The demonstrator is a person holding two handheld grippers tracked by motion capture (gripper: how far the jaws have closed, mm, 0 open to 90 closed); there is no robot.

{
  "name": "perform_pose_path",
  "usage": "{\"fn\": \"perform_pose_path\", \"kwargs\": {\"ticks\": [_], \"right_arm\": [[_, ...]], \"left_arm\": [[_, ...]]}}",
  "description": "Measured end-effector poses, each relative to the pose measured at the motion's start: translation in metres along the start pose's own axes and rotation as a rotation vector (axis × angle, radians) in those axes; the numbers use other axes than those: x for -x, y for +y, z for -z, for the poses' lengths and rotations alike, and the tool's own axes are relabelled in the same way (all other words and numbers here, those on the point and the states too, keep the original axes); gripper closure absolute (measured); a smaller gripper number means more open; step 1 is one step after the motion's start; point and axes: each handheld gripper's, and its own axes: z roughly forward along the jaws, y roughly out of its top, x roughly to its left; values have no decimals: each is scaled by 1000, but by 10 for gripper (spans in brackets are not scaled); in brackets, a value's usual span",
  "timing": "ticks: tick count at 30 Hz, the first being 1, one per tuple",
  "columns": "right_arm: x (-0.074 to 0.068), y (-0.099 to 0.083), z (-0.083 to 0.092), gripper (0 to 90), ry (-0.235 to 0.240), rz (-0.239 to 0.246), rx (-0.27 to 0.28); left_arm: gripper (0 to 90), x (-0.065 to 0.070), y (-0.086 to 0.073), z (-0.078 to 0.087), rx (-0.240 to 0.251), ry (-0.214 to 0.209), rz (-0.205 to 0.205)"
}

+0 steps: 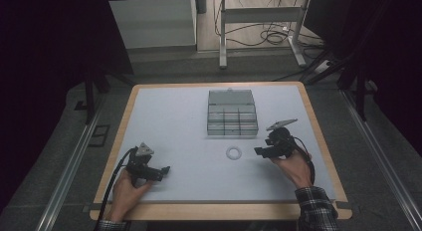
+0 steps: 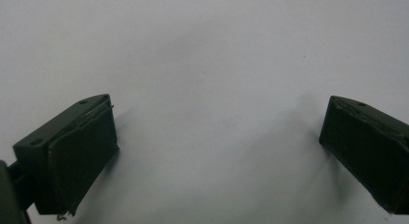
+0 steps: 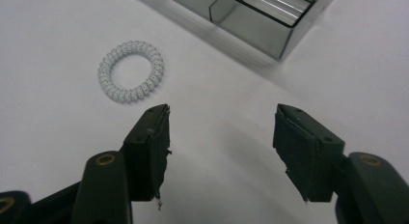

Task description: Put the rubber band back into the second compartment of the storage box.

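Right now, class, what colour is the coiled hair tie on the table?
The hair tie is white or pale, clearest in the right gripper view.

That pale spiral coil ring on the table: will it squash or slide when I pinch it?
The pale spiral coil ring looks like springy looped plastic, so it will probably squash and spring back. Lying flat, it seems unlikely to roll. It appears light, so it may skid across the smooth white table.

The compartment box is blurred and cut off by the top edge

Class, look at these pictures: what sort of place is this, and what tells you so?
Probably a lab or recording workspace: a white-topped table behind dark curtains, loose cables on the floor, and a hand-held gripper carrying a camera.
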Motion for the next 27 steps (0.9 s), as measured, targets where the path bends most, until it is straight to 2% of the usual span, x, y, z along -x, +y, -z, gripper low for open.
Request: {"fn": "perform_pose_path", "kwargs": {"ticks": [10,19,24,27], "right_arm": [[-5,17,-10,482,10,38,-53],[-4,32,-20,505,25,19,-102],[-6,44,-27,608,30,60,-160],[-8,47,-29,633,35,80,-183]], "left_arm": [[0,0,0,0,1,0,0],[0,0,0,0,1,0,0],[0,0,0,0,1,-1,1],[0,0,0,0,1,0,1]]}}
